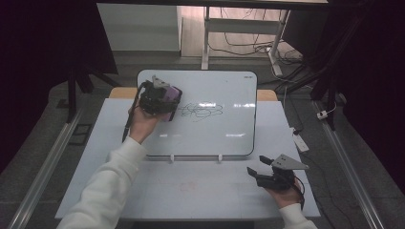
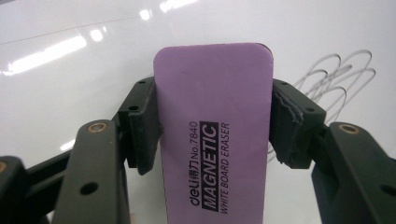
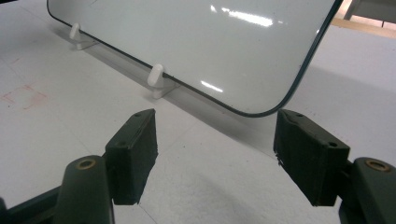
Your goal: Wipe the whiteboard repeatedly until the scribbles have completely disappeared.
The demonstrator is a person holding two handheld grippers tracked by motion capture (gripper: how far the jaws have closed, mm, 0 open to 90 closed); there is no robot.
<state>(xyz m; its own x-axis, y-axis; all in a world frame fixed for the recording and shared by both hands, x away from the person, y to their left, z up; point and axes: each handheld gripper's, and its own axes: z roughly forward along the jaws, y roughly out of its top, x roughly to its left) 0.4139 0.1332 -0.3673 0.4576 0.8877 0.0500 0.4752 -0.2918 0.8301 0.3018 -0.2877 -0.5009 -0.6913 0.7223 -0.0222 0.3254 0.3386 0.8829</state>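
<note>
Firmly gripped eraser at the scribble

Left gripper (image 2: 212, 126) clamps a purple magnetic whiteboard eraser (image 2: 212, 135) against the whiteboard (image 1: 224, 90), just left of the black scribble (image 1: 203, 110). Right gripper (image 3: 215, 158) rests on the table (image 1: 191, 191) near the board's lower right corner, jaws apart, holding nothing.

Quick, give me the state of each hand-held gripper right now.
Left hand-held gripper: closed on the purple whiteboard eraser, at the whiteboard.
Right hand-held gripper: open, holding nothing, above the table.

Purple eraser (image 2: 212, 121) (black lettering), white whiteboard (image 1: 224, 90) with a black scribble (image 1: 203, 110), black tools.
</note>
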